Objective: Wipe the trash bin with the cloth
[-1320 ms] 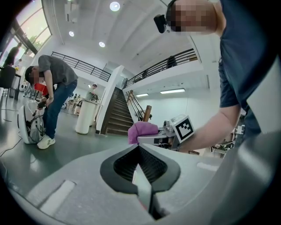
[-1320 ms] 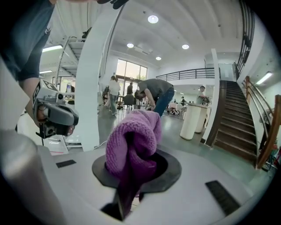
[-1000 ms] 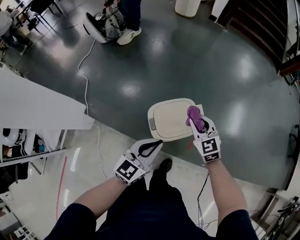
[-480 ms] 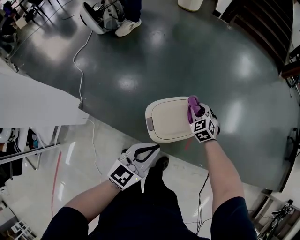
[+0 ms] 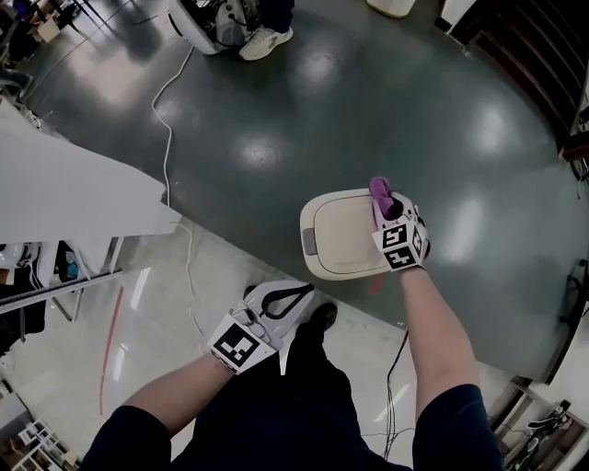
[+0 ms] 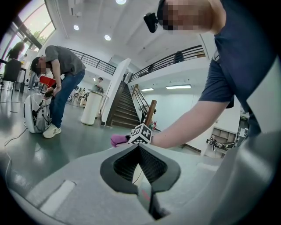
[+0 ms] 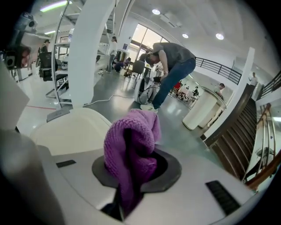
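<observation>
A cream trash bin (image 5: 342, 235) with a closed flat lid stands on the dark floor, seen from above in the head view. My right gripper (image 5: 384, 204) is shut on a purple knitted cloth (image 5: 380, 194) and hovers over the lid's right edge. In the right gripper view the purple cloth (image 7: 130, 149) bulges out between the jaws, with the bin's lid (image 7: 70, 129) just to the left. My left gripper (image 5: 289, 296) hangs low near my legs, shut and empty, short of the bin. In the left gripper view, the jaws meet, and the cloth (image 6: 118, 140) shows beyond them.
A white cable (image 5: 167, 156) snakes across the dark floor to a white table (image 5: 64, 189) at the left. A person's shoe (image 5: 263, 40) and a white device (image 5: 198, 23) are at the top. A black cable (image 5: 396, 363) runs by my right side. Stairs (image 6: 121, 107) rise in the background.
The right gripper with the cloth moved up from the bin's near right corner onto the lid's right edge, then held there. The left gripper stayed low and barely moved.
</observation>
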